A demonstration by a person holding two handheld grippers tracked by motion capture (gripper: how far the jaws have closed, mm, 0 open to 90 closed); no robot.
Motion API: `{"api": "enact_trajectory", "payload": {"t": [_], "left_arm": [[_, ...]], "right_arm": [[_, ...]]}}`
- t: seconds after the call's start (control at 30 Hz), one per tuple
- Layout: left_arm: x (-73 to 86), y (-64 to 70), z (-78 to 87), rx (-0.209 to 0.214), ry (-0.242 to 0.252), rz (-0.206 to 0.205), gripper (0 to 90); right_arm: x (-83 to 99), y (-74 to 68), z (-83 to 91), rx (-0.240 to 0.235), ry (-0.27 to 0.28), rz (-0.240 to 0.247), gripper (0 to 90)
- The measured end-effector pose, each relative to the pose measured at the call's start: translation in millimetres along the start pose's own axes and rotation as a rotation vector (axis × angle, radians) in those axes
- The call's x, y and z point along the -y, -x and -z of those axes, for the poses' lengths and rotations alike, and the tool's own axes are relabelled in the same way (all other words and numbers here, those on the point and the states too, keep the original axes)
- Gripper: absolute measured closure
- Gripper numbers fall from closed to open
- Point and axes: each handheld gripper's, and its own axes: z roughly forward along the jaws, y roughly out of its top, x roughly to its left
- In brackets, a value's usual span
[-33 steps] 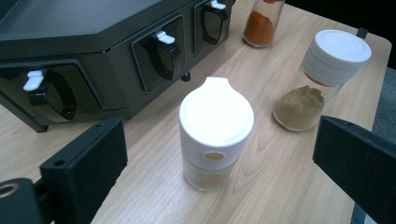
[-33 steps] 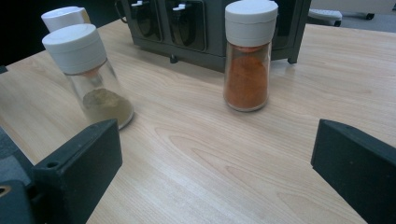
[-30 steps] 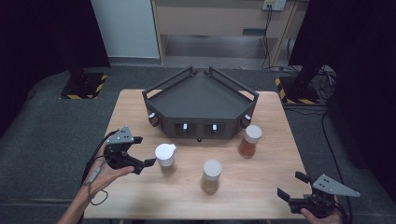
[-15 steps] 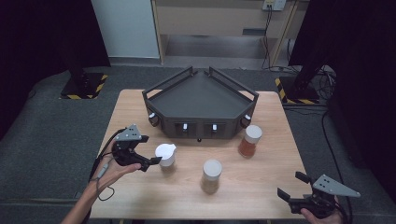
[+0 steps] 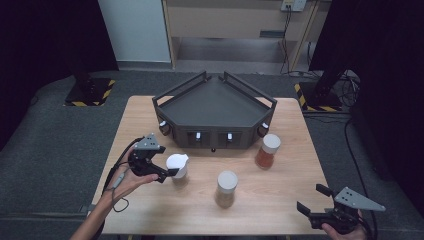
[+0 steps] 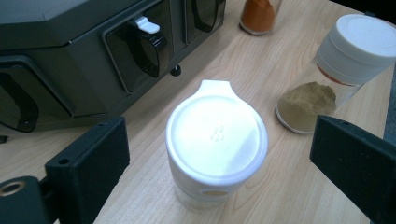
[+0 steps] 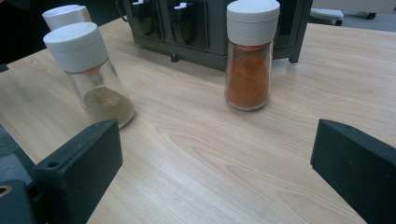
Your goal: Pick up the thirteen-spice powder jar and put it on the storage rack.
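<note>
Around the white-lidded jar (image 6: 215,149), the left gripper's (image 6: 219,163) fingers (image 6: 88,163) gape, untouching.

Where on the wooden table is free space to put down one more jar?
Bare wood lies between the orange-powder jar and the right gripper, and along the wooden table's right edge. It is crowded where the left gripper brackets the white-lidded jar, near the black angular rack and the tan-powder jar.
</note>
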Motion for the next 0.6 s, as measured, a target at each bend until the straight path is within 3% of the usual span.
{"api": "enact_trajectory", "payload": {"t": [0.6], "left_arm": [[0.7, -1.5, -22.1, 0.013, -0.021, -0.001, 4.3]], "right_arm": [[-0.2, 0.0, -0.1, 0.001, -0.002, 0.002, 3.0]]}}
